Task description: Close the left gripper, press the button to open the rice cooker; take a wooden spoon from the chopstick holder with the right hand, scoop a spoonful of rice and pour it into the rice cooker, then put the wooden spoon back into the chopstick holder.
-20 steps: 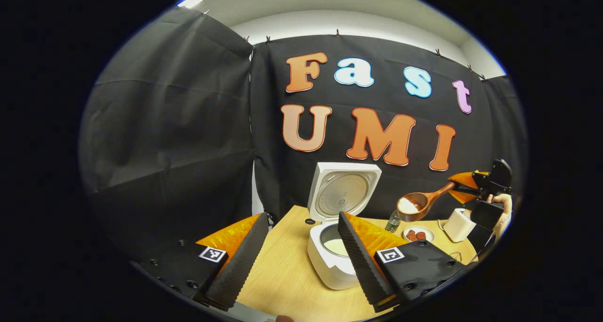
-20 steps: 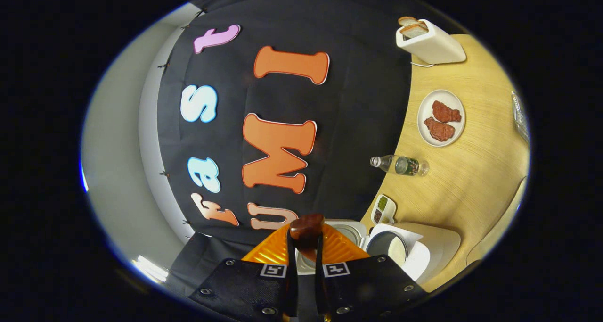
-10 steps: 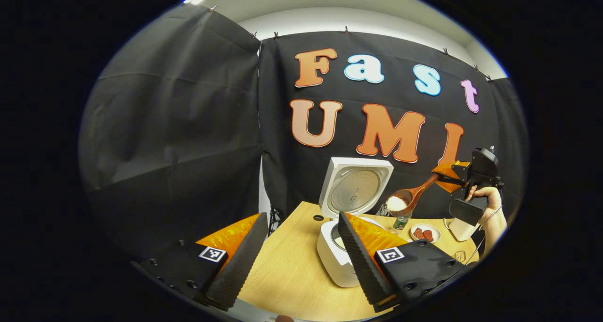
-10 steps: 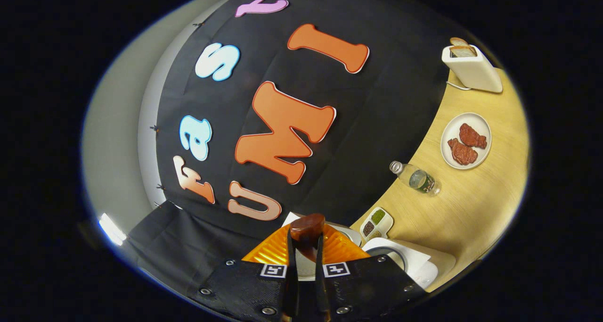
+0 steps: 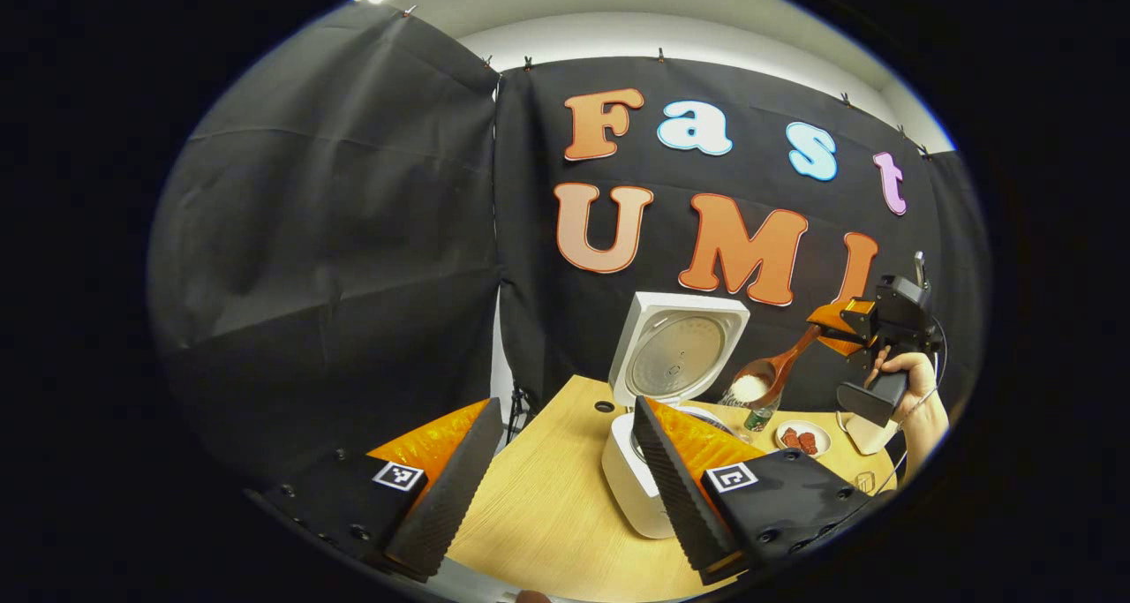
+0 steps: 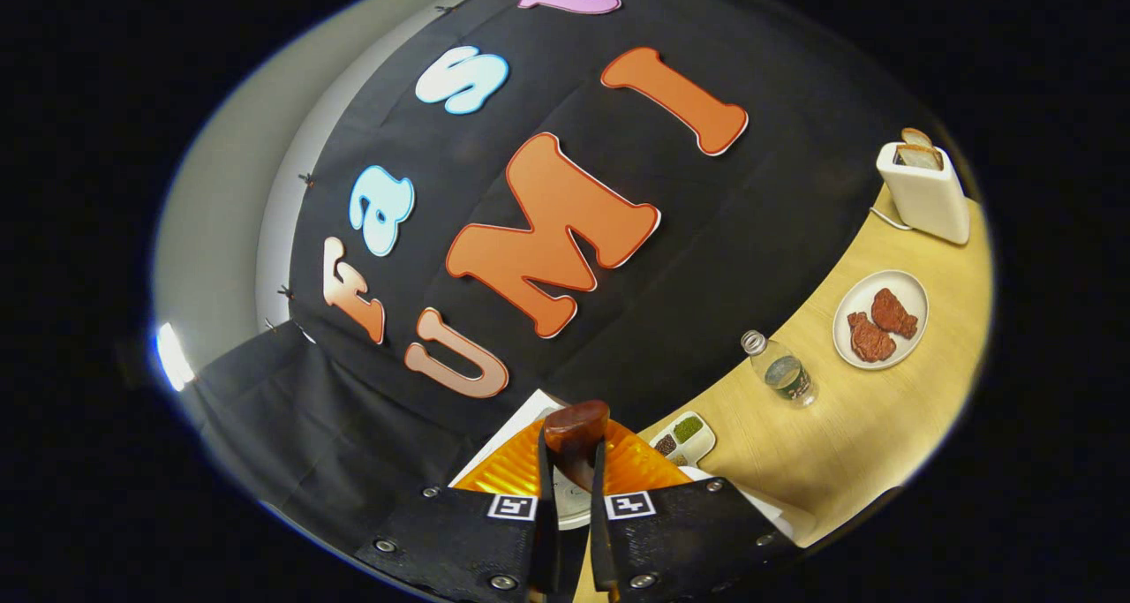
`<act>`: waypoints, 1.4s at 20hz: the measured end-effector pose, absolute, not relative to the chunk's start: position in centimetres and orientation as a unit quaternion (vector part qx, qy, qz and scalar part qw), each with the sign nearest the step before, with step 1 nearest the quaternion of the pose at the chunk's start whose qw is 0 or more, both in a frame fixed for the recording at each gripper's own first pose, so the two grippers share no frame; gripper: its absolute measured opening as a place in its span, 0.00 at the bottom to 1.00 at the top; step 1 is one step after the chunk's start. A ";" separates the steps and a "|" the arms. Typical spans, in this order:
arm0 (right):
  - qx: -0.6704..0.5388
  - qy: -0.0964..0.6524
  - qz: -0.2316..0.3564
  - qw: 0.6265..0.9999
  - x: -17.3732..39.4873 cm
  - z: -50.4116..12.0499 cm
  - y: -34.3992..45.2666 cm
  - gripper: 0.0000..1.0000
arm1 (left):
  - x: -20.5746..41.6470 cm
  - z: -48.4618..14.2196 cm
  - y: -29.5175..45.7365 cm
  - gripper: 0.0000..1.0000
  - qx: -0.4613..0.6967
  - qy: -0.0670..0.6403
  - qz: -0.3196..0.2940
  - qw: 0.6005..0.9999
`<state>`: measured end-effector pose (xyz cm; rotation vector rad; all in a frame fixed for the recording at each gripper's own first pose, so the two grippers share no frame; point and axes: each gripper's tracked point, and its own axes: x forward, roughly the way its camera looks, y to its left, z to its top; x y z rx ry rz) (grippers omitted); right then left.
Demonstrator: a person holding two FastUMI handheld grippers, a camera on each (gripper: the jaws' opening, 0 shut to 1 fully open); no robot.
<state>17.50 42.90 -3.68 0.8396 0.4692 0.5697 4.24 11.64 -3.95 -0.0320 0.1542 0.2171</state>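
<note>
Right gripper [image 6: 571, 497] clamped on wooden spoon [image 5: 770, 376], rice-laden bowl beside open rice cooker [image 5: 658, 391] lid. Left gripper [image 5: 556, 471] spread wide, empty.

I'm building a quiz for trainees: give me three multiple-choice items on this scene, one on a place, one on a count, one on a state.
1. Where is the clear plastic bottle? A between the divided spice dish and round white plate B on the white toaster C inside the cooker
2. Reddish meat pieces on the plate? A one B two C four
3. The white rice cooker's lid is? A shut B removed C raised open

A: it stands on the table between them. B: two pieces show. C: the lid stands upright behind the pot.
</note>
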 end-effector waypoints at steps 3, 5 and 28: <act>0.385 0.224 0.277 0.851 17.4 -3.8 43.5 0.13 | 4.3 -3.8 11.7 1.00 -0.017 0.075 0.108 0.991; 0.377 0.219 0.282 0.854 17.2 -3.5 43.7 0.14 | 4.4 -3.8 11.8 1.00 -0.016 0.075 0.108 0.991; 0.112 0.084 0.397 0.907 12.2 -0.2 48.3 0.14 | 3.6 -4.2 11.9 1.00 -0.009 0.076 0.108 0.991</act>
